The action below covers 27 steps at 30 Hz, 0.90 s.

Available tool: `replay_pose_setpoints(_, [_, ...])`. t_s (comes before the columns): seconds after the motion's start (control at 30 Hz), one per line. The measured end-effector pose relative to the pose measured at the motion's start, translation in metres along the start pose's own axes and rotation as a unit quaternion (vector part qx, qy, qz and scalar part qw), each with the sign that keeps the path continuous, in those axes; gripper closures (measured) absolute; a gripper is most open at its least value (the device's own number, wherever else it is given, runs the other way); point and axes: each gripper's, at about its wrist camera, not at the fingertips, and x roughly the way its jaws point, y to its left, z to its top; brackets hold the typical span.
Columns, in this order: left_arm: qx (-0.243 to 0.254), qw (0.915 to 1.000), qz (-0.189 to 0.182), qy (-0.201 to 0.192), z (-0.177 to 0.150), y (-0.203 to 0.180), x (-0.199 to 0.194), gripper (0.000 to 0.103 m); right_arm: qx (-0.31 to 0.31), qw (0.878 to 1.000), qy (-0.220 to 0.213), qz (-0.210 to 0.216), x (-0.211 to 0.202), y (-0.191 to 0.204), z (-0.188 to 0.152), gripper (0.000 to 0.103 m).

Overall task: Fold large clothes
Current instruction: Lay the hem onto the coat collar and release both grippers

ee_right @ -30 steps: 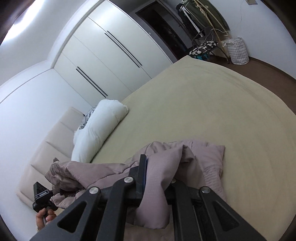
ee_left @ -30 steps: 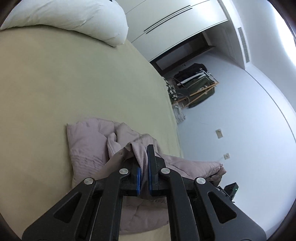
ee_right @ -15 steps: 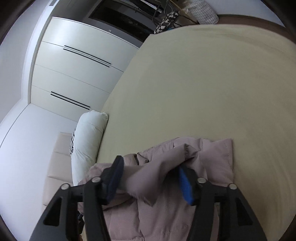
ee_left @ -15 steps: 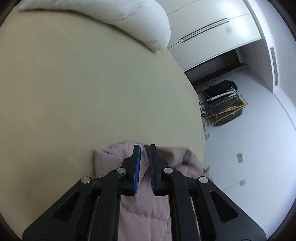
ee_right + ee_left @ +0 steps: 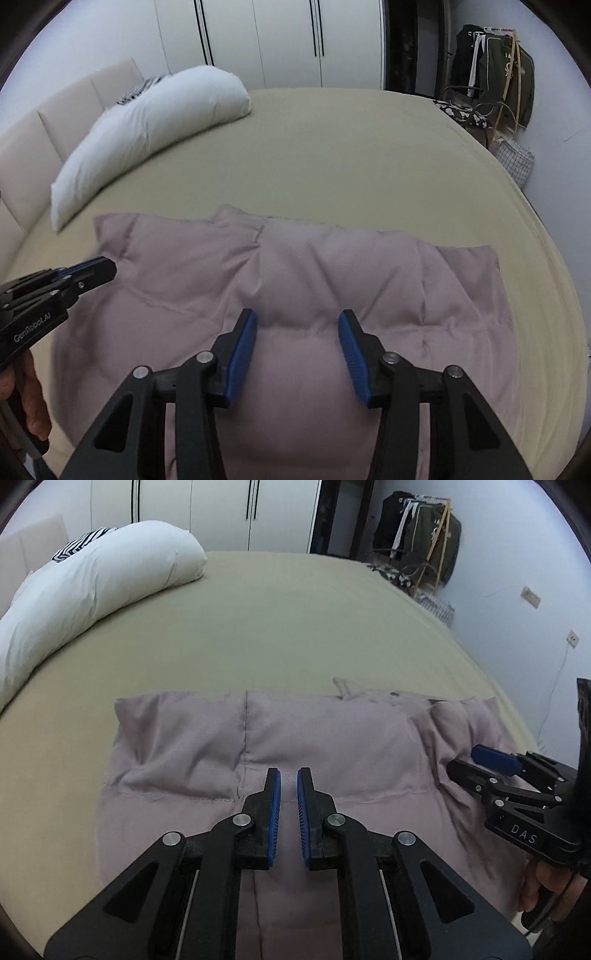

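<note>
A mauve padded jacket point(image 5: 325, 746) lies spread flat on the olive bed sheet point(image 5: 295, 627), its far edge straight across. My left gripper point(image 5: 289, 773) hovers over the jacket's middle, shut to a thin gap with no cloth between the blue pads. My right gripper point(image 5: 297, 315) hangs above a puffed part of the jacket point(image 5: 332, 273). Its jaws are closing, the pads stand apart and press on nothing. In the left wrist view the right gripper point(image 5: 467, 760) is over the jacket's right side. In the right wrist view the left gripper point(image 5: 107, 266) is over its left side.
A long white pillow point(image 5: 155, 114) lies at the back left by the padded headboard point(image 5: 55, 125). White wardrobe doors point(image 5: 277, 37) fill the far wall. A clothes rack point(image 5: 417, 542) and a wire basket point(image 5: 515, 162) stand right of the bed. A hand point(image 5: 535, 886) holds the right gripper.
Both grippers let go of the bunched jacket, which now lies spread flat. Both swung down and rolled level. The right jaws opened wide, then narrowed.
</note>
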Motion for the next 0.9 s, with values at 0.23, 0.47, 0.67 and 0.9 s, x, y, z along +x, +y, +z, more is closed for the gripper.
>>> replay_pose_setpoints(0.23, [0.008, 0.9993, 0.029, 0.021, 0.0, 0.009, 0.092, 0.095, 0.028, 0.999, 0.016, 0.0, 0.05, -0.028, 0.004, 0.054])
replay_pose_setpoints(0.47, [0.005, 0.9996, 0.028, 0.01, 0.0, 0.027, 0.124, 0.095, 0.05, 0.998, -0.008, 0.038, 0.077, -0.034, 0.007, 0.053])
replay_pose_setpoints(0.67, [-0.002, 0.9998, 0.018, 0.001, -0.008, 0.039, 0.131, 0.095, 0.031, 0.999, -0.025, 0.02, 0.086, -0.027, 0.003, 0.053])
replay_pose_setpoints(0.9, [0.0, 0.9998, 0.02, -0.003, -0.008, 0.037, 0.129, 0.095, 0.031, 0.999, -0.033, 0.021, 0.096, -0.027, 0.006, 0.053])
